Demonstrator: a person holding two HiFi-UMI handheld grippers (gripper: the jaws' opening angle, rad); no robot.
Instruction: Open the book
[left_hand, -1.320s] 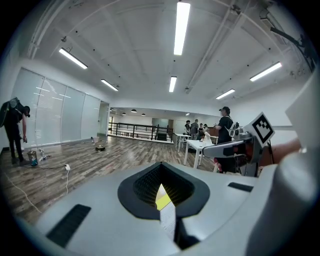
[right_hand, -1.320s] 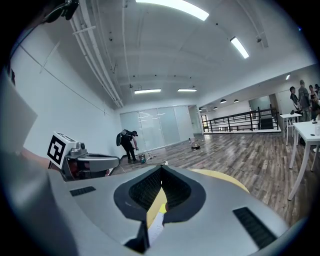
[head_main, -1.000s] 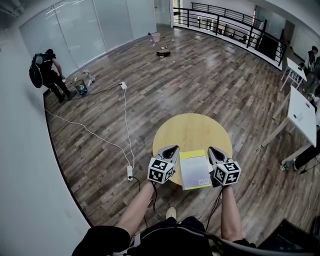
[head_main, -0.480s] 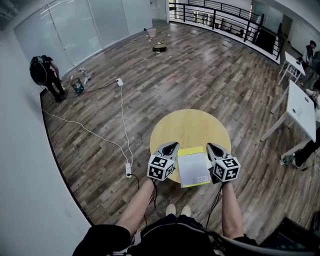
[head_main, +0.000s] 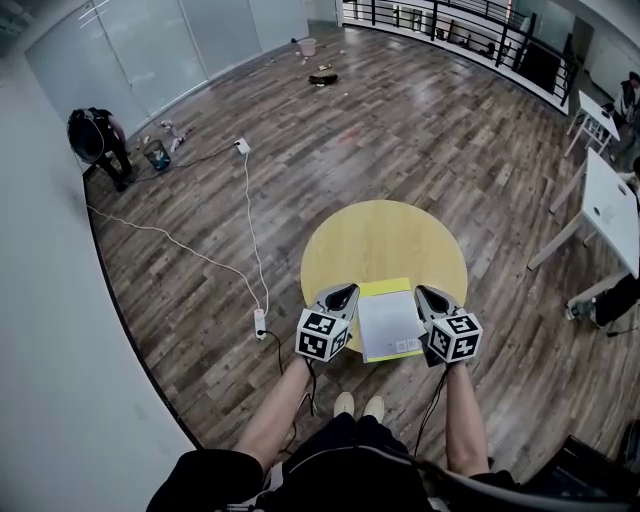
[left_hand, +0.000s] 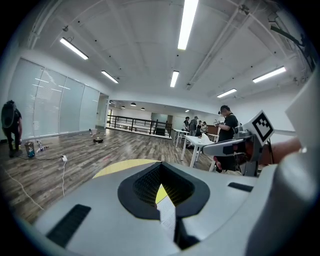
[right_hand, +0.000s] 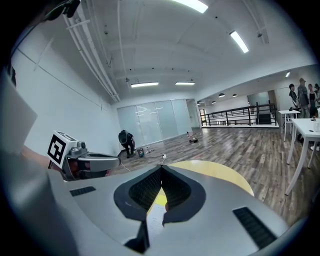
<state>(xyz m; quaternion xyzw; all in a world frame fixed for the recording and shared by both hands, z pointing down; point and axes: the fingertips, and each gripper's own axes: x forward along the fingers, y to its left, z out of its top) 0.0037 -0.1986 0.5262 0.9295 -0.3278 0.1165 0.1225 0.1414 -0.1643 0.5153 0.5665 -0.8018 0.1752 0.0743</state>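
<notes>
A closed book (head_main: 388, 322) with a white cover and a yellow edge lies at the near rim of the round yellow table (head_main: 384, 245). My left gripper (head_main: 347, 291) hovers just left of the book, its jaws shut and empty. My right gripper (head_main: 421, 292) hovers just right of it, also shut and empty. In the left gripper view the closed tips (left_hand: 161, 165) point over the table, and a sliver of the book (left_hand: 168, 216) shows below them. The right gripper view shows its closed tips (right_hand: 161, 168) above the book (right_hand: 155, 220) in the same way.
A white cable and power strip (head_main: 260, 322) lie on the wooden floor left of the table. White tables (head_main: 610, 215) stand at the right. A person (head_main: 95, 140) bends down far off at the left wall. A black railing (head_main: 450, 20) runs along the back.
Both grippers have sunk a little toward the table, still flanking the book. The book has not moved and stays closed.
</notes>
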